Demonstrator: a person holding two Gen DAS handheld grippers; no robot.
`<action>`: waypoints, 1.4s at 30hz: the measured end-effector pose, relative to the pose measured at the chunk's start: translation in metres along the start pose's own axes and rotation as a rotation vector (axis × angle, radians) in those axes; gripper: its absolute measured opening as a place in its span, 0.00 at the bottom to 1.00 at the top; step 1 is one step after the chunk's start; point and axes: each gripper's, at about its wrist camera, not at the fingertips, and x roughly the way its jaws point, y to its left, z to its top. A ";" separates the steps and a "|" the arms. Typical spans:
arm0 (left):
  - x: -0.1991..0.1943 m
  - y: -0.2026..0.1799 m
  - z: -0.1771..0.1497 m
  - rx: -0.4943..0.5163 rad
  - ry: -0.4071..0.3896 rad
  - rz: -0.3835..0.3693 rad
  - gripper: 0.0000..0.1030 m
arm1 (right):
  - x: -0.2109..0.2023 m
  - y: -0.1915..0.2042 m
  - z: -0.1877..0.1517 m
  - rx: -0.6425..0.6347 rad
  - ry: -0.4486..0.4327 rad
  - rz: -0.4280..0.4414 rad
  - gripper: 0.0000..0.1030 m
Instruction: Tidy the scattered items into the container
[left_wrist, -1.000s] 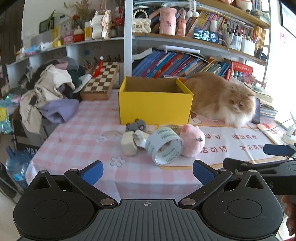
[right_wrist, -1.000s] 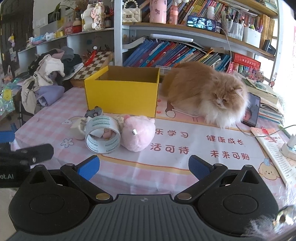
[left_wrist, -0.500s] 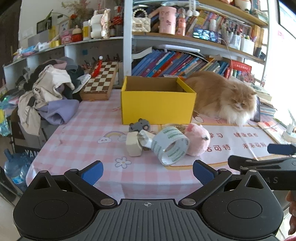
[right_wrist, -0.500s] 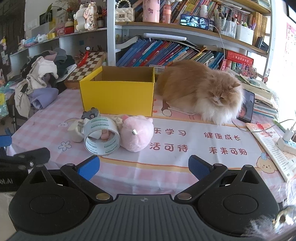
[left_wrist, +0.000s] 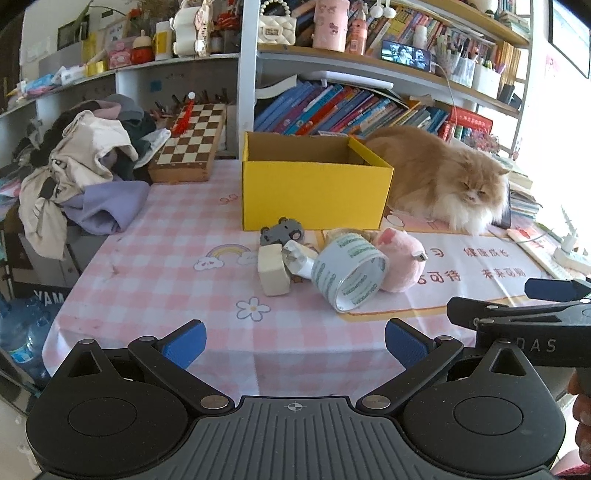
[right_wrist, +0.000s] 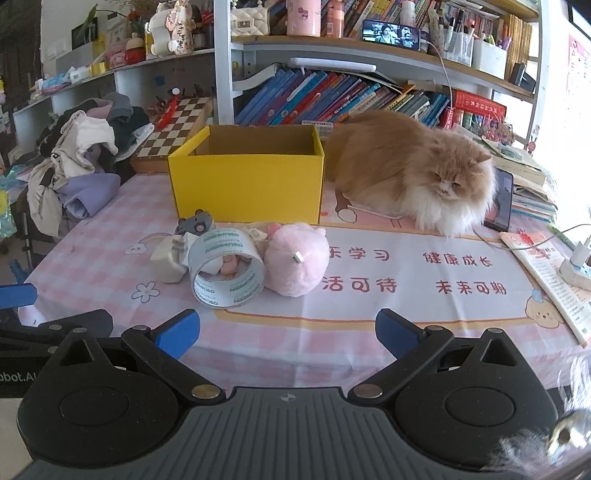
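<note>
Two grippers sit low in your frames, both held short of the table edge: your left gripper and your right gripper each have their blue pads spread wide with nothing between them. In the left view the right gripper pokes in at the lower right edge; in the right view the left one shows at the lower left edge.

The clutter lies in one tight cluster at mid-frame on the pink checked table. A tape roll lies tilted on its side, touching a pink plush to its right. Left of the roll is a white charger, and above that a small grey toy.

The yellow box stands open just above the cluster, close to the grey toy. A cat lies right of the box, against its far corner.
</note>
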 end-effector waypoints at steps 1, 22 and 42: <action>0.000 0.001 0.000 0.001 -0.001 -0.005 1.00 | 0.000 0.001 0.000 0.002 0.003 -0.004 1.00; 0.013 0.011 0.007 0.044 0.004 -0.041 1.00 | 0.018 0.009 0.011 0.034 0.042 0.008 1.00; 0.066 -0.011 0.026 -0.067 0.078 0.008 1.00 | 0.079 -0.037 0.040 0.010 0.107 0.068 0.99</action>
